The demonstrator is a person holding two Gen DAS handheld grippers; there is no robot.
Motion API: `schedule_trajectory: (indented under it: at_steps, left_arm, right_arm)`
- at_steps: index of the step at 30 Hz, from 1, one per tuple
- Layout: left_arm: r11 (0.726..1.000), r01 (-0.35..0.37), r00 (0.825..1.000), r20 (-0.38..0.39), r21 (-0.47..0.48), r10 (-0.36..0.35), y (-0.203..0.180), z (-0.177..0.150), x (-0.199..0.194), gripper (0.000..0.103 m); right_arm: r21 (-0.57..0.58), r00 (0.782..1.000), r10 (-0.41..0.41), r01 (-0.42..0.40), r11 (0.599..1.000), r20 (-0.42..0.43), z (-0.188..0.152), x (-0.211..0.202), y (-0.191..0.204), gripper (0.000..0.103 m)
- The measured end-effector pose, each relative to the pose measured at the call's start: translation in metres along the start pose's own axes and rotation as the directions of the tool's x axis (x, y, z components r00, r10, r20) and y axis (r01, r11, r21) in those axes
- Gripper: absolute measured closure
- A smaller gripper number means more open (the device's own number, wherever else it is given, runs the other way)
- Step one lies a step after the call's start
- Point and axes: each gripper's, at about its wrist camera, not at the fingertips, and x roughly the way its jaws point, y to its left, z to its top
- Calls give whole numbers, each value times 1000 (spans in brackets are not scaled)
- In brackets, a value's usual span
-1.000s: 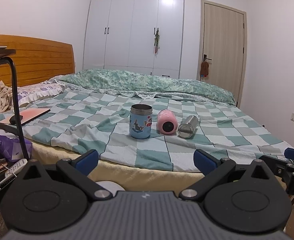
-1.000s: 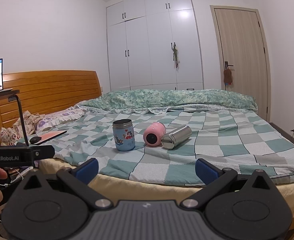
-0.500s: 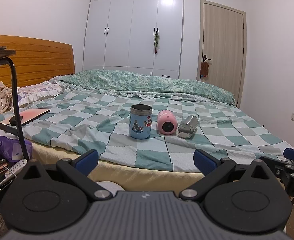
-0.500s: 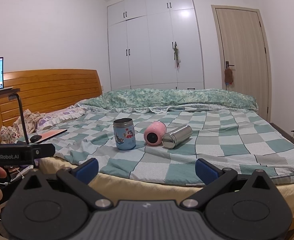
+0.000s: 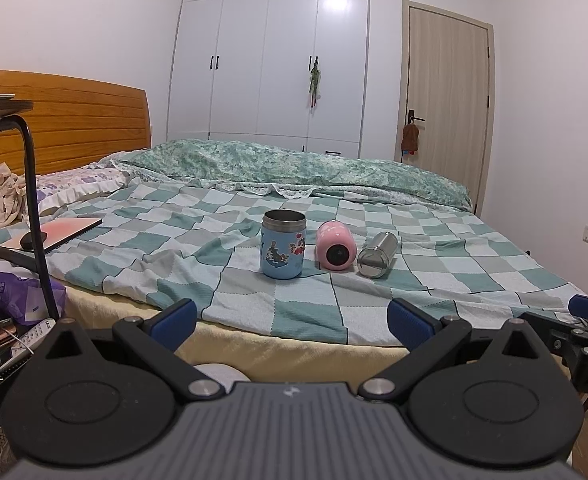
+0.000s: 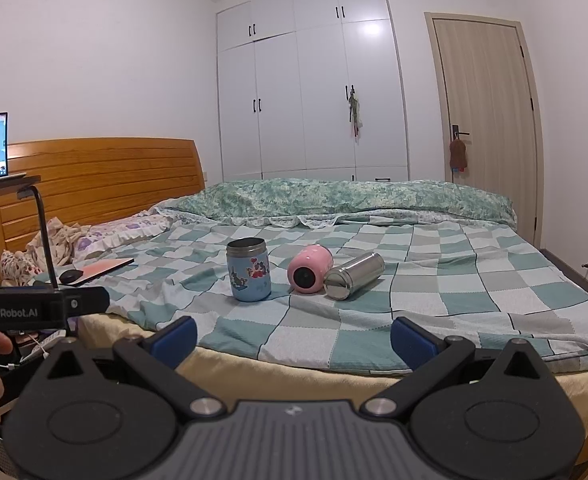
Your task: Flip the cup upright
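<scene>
Three cups rest on the checked bedspread. A blue cartoon cup (image 5: 283, 245) (image 6: 249, 270) stands upright with its mouth up. A pink cup (image 5: 335, 245) (image 6: 309, 269) lies on its side, its end toward me. A steel cup (image 5: 377, 254) (image 6: 354, 276) lies on its side to the right of the pink one. My left gripper (image 5: 291, 320) and my right gripper (image 6: 293, 334) are both open and empty, held at the near edge of the bed, well short of the cups.
A black stand pole (image 5: 34, 216) and a cluttered bedside table (image 5: 2, 332) stand at the left. A notebook with a mouse (image 5: 56, 233) lies on the bed's left side. A rolled green quilt (image 5: 302, 168) lies behind the cups. The other gripper shows at each view's edge (image 5: 582, 340).
The right gripper has crept slightly forward and to the left; the cups sit a little larger in its view. The left gripper has barely moved. The cups have not moved.
</scene>
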Motion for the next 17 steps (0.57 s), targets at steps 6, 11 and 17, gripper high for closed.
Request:
schedule_trajectory:
  at_steps: [6, 11, 17]
  left_arm:
    - [1000, -2, 1000, -12, -7, 2, 1, 1, 1, 0]
    - [1000, -1, 1000, -11, -4, 1, 1, 1, 1, 0]
    - [1000, 5, 1000, -30, -12, -5, 2, 0, 4, 0]
  right_arm:
    - [-4, 1000, 1, -1, 1000, -3, 1, 1, 0, 0]
    - [-2, 1000, 1, -1, 1000, -4, 1, 1, 1, 0]
    - [-1, 1000, 4, -4, 1000, -10, 0, 2, 1, 0]
